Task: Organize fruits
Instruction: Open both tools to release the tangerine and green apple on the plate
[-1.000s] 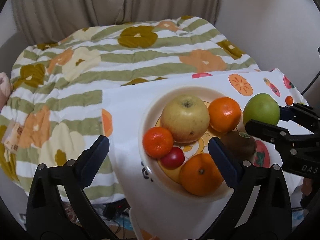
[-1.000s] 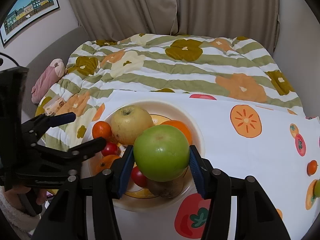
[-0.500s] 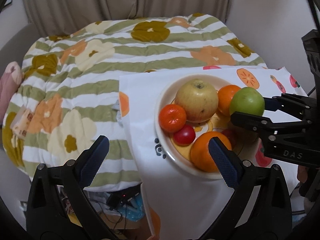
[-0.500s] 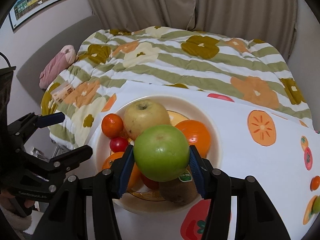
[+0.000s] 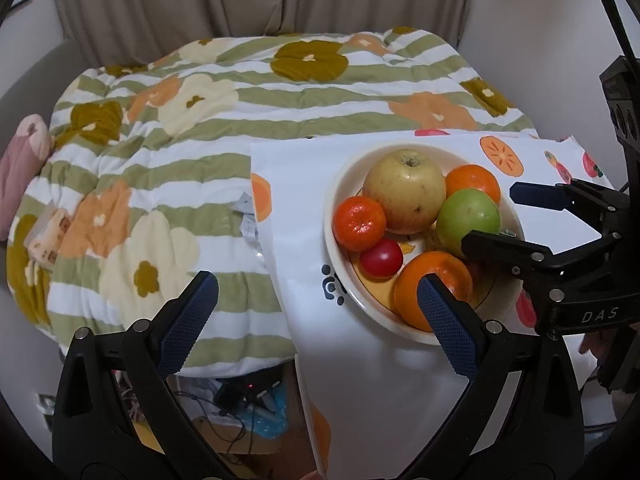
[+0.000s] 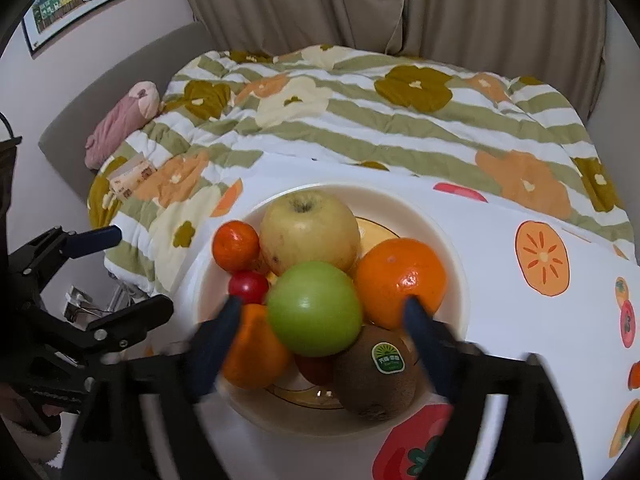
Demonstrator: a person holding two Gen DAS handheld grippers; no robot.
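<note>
A cream bowl (image 6: 454, 256) (image 5: 333, 264) holds a yellow apple (image 6: 308, 232), two oranges, a mandarin (image 6: 235, 245), a small red fruit and a kiwi (image 6: 376, 372). A green apple (image 6: 315, 308) (image 5: 466, 214) rests on top of the pile near the bowl's front. My right gripper (image 6: 322, 304) (image 5: 492, 216) straddles it; its jaws are opening, blurred, with gaps on both sides of the apple. My left gripper (image 5: 316, 280) is open and holds nothing, hovering over the cloth's left edge beside the bowl.
The bowl stands on a white cloth (image 5: 360, 380) printed with fruit, spread over a green-striped flowered quilt (image 5: 180, 128). A pink plush (image 6: 120, 124) and a small packet (image 6: 132, 178) lie at the quilt's left. Cables show below the cloth edge (image 5: 248, 392).
The right jaws were shut on the green apple; now they have spread apart and the apple sits lower, on the fruit pile in the bowl. The left gripper has shifted a little left of the bowl.
</note>
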